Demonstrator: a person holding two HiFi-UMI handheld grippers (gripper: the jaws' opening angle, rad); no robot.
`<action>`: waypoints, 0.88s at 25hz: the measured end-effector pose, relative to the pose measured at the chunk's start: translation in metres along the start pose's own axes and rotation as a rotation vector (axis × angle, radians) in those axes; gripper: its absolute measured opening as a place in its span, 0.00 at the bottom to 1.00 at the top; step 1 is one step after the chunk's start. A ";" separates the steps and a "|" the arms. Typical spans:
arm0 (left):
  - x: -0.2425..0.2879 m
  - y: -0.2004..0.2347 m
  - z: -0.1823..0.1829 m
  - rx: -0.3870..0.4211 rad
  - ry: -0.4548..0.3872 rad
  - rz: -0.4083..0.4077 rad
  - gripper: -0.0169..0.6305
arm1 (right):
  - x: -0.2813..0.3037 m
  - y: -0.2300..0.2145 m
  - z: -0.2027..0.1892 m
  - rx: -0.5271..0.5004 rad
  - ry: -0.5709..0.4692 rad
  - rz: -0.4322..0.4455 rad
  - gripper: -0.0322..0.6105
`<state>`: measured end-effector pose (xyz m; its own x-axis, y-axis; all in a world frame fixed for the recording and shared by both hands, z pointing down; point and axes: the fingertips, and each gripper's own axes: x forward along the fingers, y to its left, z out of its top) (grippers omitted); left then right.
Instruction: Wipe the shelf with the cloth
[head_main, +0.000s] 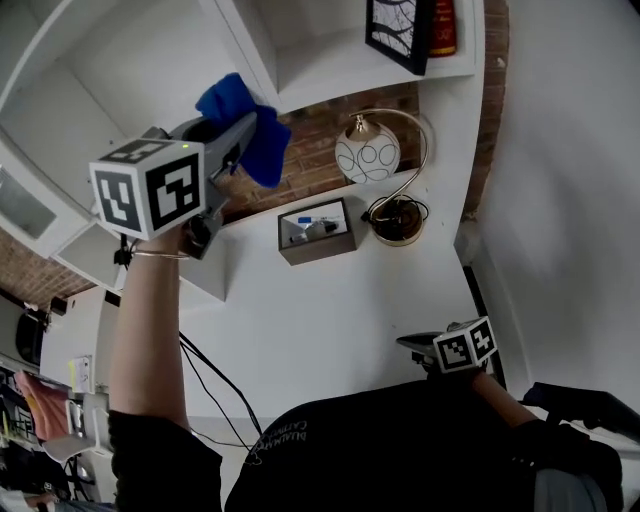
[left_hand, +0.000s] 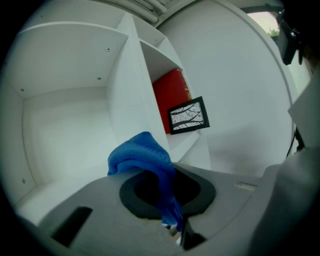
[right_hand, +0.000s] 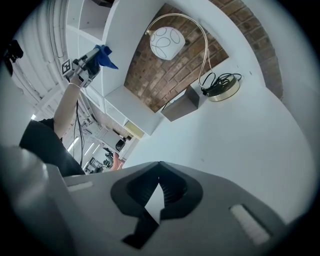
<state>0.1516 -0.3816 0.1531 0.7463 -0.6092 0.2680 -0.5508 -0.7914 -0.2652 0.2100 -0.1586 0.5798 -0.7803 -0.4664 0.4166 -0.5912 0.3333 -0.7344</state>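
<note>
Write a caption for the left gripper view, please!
Left claw pinching a blue cloth, facing a white shelf.

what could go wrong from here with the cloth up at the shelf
1. The left gripper pinches only a thin strip of the blue cloth, and most of it bunches loose ahead of the jaws. Dragging it on the shelf could pull it free.
2. In the next compartment a picture frame stands in front of a red object. A wide sweep past the divider could tip it.

left gripper (left_hand: 172, 220) fingers clamp blue cloth (left_hand: 145, 157) | white shelf (left_hand: 65, 130) ahead
</note>
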 end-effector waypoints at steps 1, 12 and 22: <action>-0.001 -0.002 -0.002 0.023 -0.005 0.006 0.08 | 0.004 0.001 0.000 -0.002 0.008 0.017 0.06; -0.069 -0.102 -0.156 -0.284 -0.058 -0.208 0.08 | 0.044 0.041 -0.008 -0.060 0.052 0.111 0.06; -0.296 -0.088 -0.307 -0.630 -0.207 0.090 0.08 | 0.104 0.117 0.010 -0.120 -0.108 0.125 0.06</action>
<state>-0.1356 -0.1468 0.3819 0.7092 -0.7015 0.0703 -0.6802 -0.6545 0.3302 0.0617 -0.1760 0.5316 -0.8266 -0.4985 0.2614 -0.5162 0.4861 -0.7051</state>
